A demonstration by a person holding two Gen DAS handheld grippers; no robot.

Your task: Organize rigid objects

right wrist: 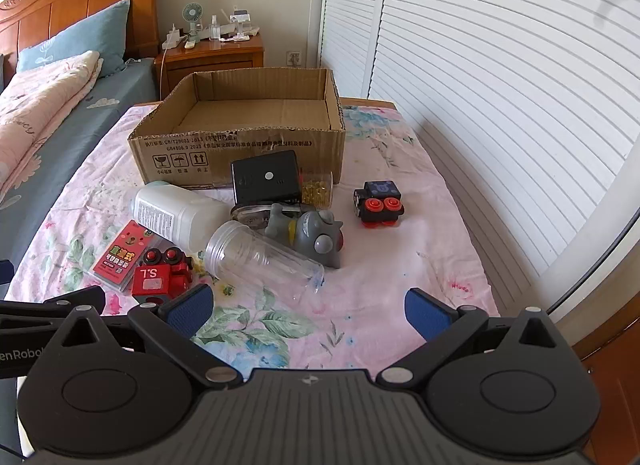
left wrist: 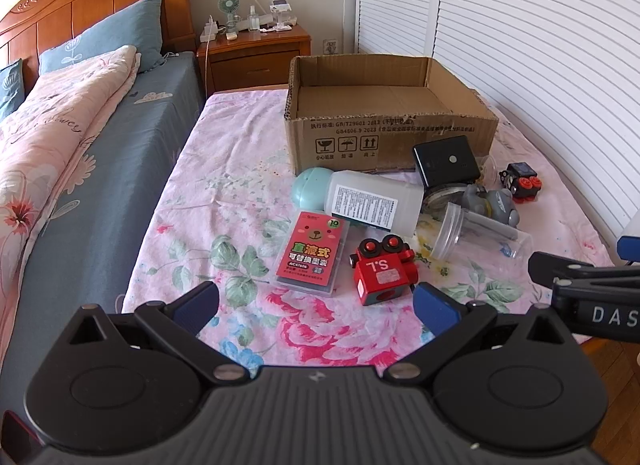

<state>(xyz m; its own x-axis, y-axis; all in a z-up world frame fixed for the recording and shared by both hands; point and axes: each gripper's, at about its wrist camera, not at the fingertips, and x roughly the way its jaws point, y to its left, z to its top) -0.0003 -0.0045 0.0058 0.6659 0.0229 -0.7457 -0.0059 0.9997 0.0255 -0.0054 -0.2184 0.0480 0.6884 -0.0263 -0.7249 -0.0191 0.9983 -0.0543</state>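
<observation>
Hovering above the flowered desk (left wrist: pixel 240 153), your left gripper (left wrist: pixel 316 307) and right gripper (right wrist: pixel 308 311) are both spread wide and empty. Nothing is sorted yet: the cardboard box (left wrist: pixel 384 137) at the far side sits empty. The red toy block (left wrist: pixel 382 269) lies nearest; likely grasp it next.

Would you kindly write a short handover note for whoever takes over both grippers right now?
Left gripper: open, empty, above the cloth near the red toy block.
Right gripper: open, empty, near the clear jar.
Cardboard box: nothing visible inside.
Done: nothing packed.
Left: red block, clear jar, white bottle, red card pack, black case, grey toy, black toy block.
</observation>
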